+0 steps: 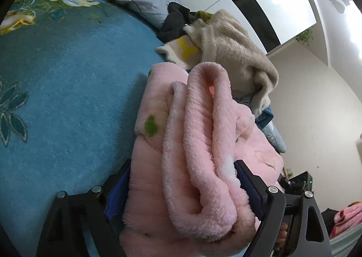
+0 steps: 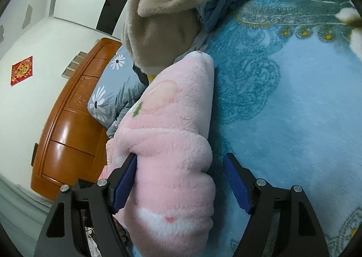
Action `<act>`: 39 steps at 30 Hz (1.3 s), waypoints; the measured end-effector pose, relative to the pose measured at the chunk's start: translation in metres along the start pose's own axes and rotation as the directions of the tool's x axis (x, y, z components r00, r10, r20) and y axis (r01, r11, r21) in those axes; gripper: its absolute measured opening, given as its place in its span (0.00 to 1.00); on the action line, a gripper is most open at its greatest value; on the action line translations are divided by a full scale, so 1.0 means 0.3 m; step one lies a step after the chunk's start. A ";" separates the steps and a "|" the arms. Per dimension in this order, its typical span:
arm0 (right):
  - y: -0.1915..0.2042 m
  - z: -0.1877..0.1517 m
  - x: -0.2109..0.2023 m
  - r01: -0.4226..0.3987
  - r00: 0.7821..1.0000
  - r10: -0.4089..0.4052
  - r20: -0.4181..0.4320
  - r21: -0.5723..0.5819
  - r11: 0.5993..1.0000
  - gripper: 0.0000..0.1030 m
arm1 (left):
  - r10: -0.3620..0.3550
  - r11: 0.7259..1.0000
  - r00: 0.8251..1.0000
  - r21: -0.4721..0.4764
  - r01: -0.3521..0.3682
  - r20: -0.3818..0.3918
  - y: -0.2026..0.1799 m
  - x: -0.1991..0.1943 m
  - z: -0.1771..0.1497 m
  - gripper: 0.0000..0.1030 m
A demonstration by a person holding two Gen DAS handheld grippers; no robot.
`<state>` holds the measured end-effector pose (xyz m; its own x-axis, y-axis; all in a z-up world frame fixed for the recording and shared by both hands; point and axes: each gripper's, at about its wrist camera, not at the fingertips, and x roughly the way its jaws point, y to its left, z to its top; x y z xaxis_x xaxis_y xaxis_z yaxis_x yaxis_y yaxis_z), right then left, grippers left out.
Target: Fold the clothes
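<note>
Fluffy pink fleece garment [image 1: 199, 139] bunched in thick rolls; left tongs [image 1: 181, 191], right tongs [image 2: 181, 184] spread apart, unclamped.

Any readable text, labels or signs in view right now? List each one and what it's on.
No text can be read with confidence.
Red square wall decoration: a gold character or emblem, too blurred to read.
Pink fleece garment: only green and pink patches, no lettering.
Blue blanket: floral pattern only.
</note>
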<state>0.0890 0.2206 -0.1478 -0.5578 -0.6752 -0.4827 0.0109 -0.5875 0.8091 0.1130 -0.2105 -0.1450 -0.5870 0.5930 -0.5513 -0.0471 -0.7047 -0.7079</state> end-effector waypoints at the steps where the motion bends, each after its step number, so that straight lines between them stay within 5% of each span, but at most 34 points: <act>1: 0.004 0.000 0.003 0.005 1.000 -0.005 0.000 -0.002 1.000 0.75 | 0.003 1.000 1.000 0.005 -0.004 0.003 -0.002 0.002 -0.002 0.85; 8: 0.034 -0.023 0.007 0.013 1.000 -0.013 -0.006 -0.014 1.000 0.74 | 0.012 1.000 0.999 -0.002 -0.012 0.034 -0.009 0.002 -0.012 0.71; 15: 0.103 -0.042 0.006 0.060 0.998 -0.059 0.016 -0.051 0.997 0.49 | 0.007 1.000 0.998 0.013 -0.008 0.058 -0.031 -0.028 -0.014 0.56; 19: 0.163 -0.047 -0.016 0.047 0.999 -0.045 0.029 -0.077 0.996 0.44 | -0.030 0.999 0.997 0.021 0.029 0.068 -0.036 -0.059 0.007 0.52; 28: 0.355 -0.046 0.013 -0.013 1.000 0.016 0.018 -0.176 0.984 0.43 | -0.114 0.992 0.988 0.059 0.108 0.105 -0.014 -0.185 0.146 0.51; 39: 0.597 -0.056 0.341 -0.090 0.992 0.067 -0.107 -0.231 0.969 0.43 | -0.056 0.995 0.980 0.092 0.039 0.189 0.139 -0.410 0.441 0.51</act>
<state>0.0478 0.0389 -0.0580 -0.4642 -0.7565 -0.4606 0.2525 -0.6115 0.7499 0.0765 -0.3643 -0.0482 -0.7257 0.5472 -0.4170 -0.1444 -0.7138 -0.6853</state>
